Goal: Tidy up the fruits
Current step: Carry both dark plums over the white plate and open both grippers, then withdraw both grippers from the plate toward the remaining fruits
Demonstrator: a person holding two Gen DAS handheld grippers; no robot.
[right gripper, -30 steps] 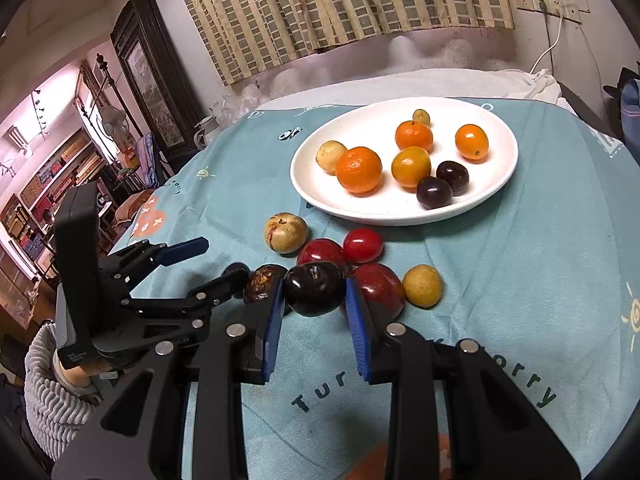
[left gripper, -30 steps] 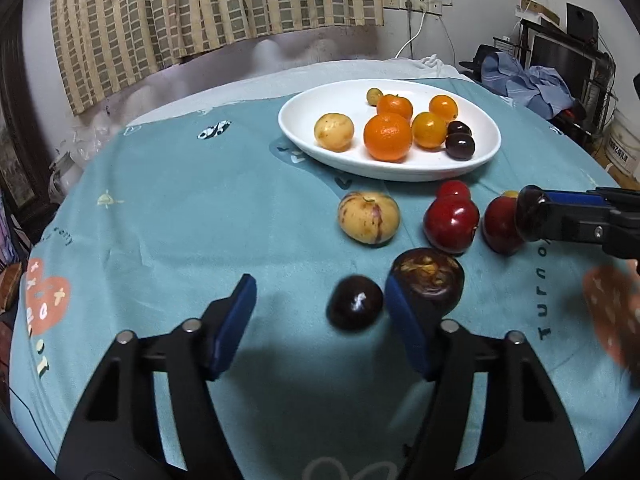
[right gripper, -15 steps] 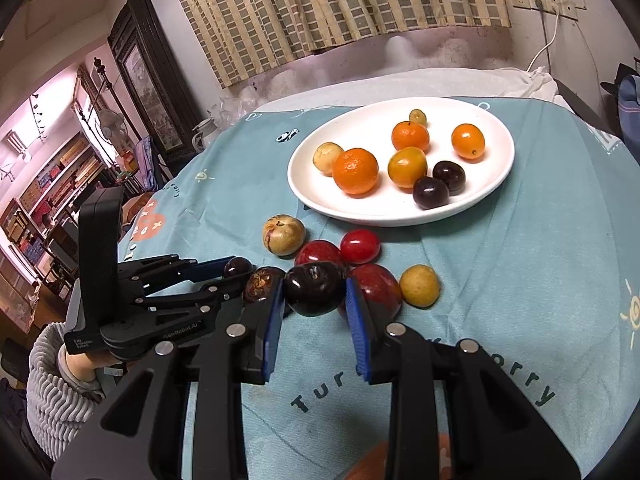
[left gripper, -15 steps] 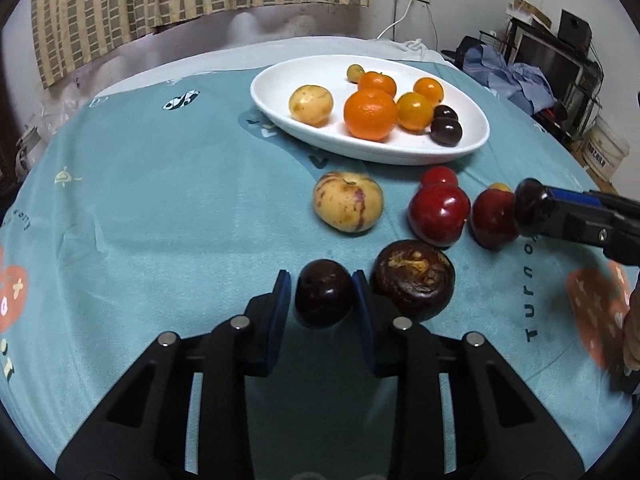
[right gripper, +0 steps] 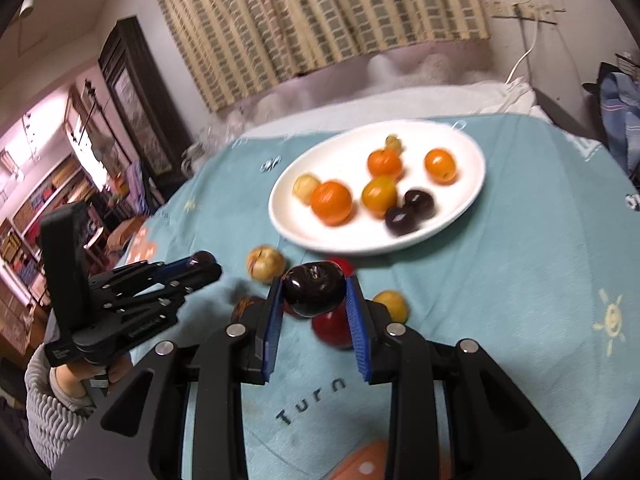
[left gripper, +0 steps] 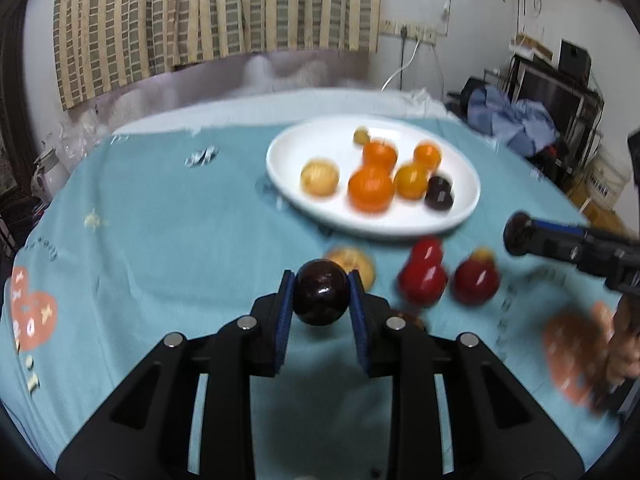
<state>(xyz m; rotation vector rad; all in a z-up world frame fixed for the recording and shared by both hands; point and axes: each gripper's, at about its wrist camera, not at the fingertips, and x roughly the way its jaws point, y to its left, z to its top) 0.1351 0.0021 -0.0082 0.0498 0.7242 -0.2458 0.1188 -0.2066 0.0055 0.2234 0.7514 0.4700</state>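
While red, tan and yellow fruits crowd the teal-clothed counter (right gripper: 520, 280) before the oval white plate (right gripper: 460, 216), we see our left tongs (left gripper: 321, 294) clamped on a round dark purple plum (left gripper: 320, 298). Our right tongs (right gripper: 314, 294) pinch a dark glossy cherry-like fruit (right gripper: 314, 288) above them.

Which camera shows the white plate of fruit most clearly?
The right wrist view: the white plate sits nearer there, its whole rim is visible, and the fruits are only mildly blurred. The left wrist view also shows the whole plate, but farther off and smeared.
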